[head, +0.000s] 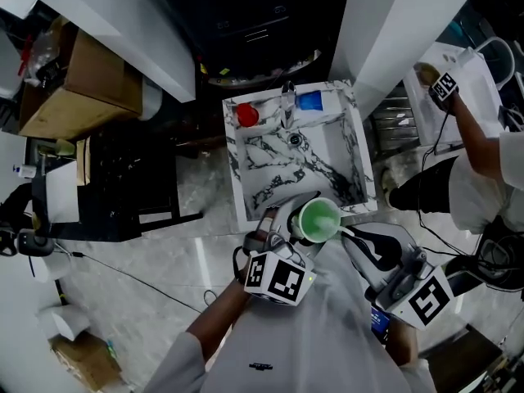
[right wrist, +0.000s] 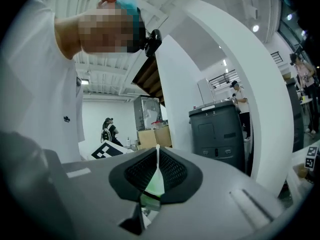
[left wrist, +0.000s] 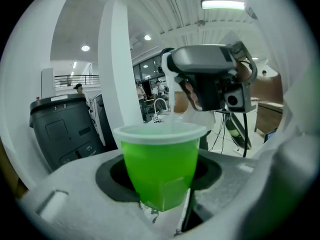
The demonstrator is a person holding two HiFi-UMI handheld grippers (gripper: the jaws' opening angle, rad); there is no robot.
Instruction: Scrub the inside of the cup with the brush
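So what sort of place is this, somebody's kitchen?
Probably not: it looks like a big workshop or test hall. The marbled sink stands alone on a polished floor, with cardboard boxes and loose cables around it and tall white pillars nearby.

Cup [left wrist: 160, 169]: in the left gripper view I only get the outer wall. The inside isn't visible and the base drops behind the fingers [left wrist: 75, 194]. In the head view the left gripper [head: 296, 226] blocks the cup body, so only the mouth shows.

Brush [right wrist: 155, 181]: just a thin white-green sliver pinched in the right gripper [right wrist: 156, 176]. I can't see the brush head.

Red item [head: 247, 115] and blue item [head: 309, 100] in the sink [head: 239, 188] are too small to identify. The person [head: 483, 162] is cut off by the right edge.
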